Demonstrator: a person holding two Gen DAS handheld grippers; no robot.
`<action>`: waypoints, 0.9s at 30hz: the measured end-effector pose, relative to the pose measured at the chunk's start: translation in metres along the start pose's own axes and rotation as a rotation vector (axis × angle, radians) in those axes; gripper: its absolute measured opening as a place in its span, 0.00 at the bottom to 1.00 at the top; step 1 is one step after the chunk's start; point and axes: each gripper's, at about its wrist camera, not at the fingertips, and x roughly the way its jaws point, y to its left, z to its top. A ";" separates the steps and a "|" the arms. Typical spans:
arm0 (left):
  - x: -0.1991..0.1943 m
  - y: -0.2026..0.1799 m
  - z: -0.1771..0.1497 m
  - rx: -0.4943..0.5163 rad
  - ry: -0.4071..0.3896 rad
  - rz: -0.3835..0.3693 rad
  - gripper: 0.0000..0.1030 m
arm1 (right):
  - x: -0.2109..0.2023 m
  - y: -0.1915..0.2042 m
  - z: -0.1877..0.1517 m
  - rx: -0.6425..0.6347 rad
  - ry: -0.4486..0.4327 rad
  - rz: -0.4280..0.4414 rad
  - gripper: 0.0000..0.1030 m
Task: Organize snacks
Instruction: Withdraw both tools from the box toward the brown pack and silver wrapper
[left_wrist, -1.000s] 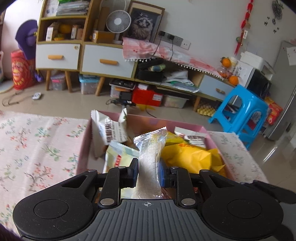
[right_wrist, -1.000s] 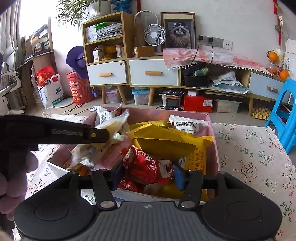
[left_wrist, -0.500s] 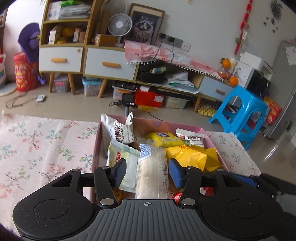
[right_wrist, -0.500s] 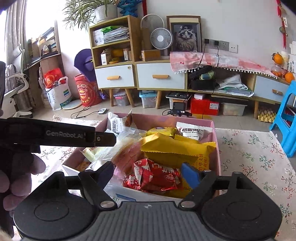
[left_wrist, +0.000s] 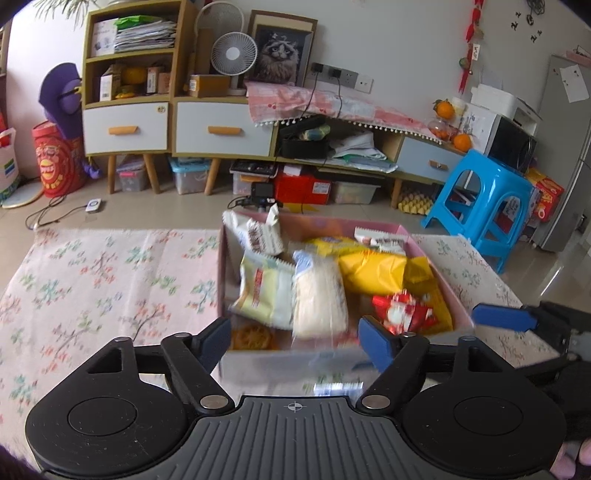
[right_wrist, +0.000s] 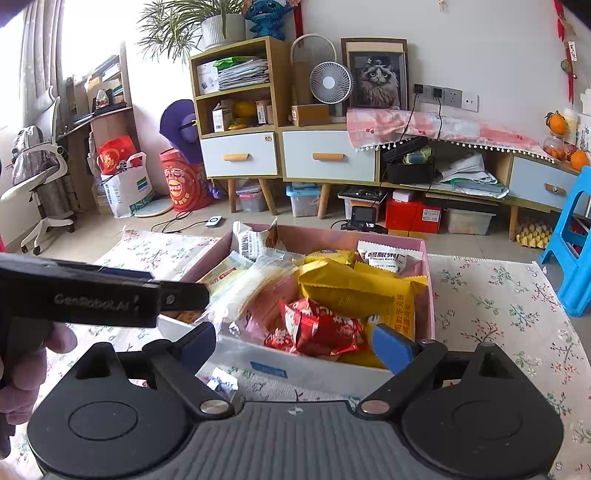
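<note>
Backing off the pink box (left_wrist: 436, 325), we leave the clear packet (left_wrist: 319, 295) and red packet (right_wrist: 317, 326) lying inside. Our left gripper (left_wrist: 295, 338) and right gripper (right_wrist: 293, 341) have just been opening, jaws wide and empty; we should lift clear without snagging wrappers.

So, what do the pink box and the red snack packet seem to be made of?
Pink box: probably cardboard, matte; thin, flat, straight-edged walls. Red snack packet: seems glossy plastic or foil film; it is crinkled and catches bright highlights.

Both wrist views angle down (closely) onto snack box (left_wrist: 436, 258).
</note>
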 end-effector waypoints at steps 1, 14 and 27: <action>-0.003 0.002 -0.004 0.000 0.004 0.003 0.77 | -0.002 0.001 -0.001 -0.002 0.004 -0.001 0.85; -0.030 0.019 -0.044 0.012 0.053 0.050 0.89 | -0.019 0.018 -0.021 -0.046 0.049 0.016 0.89; -0.019 0.026 -0.089 -0.006 0.122 0.026 0.94 | -0.014 0.040 -0.050 -0.107 0.143 0.034 0.92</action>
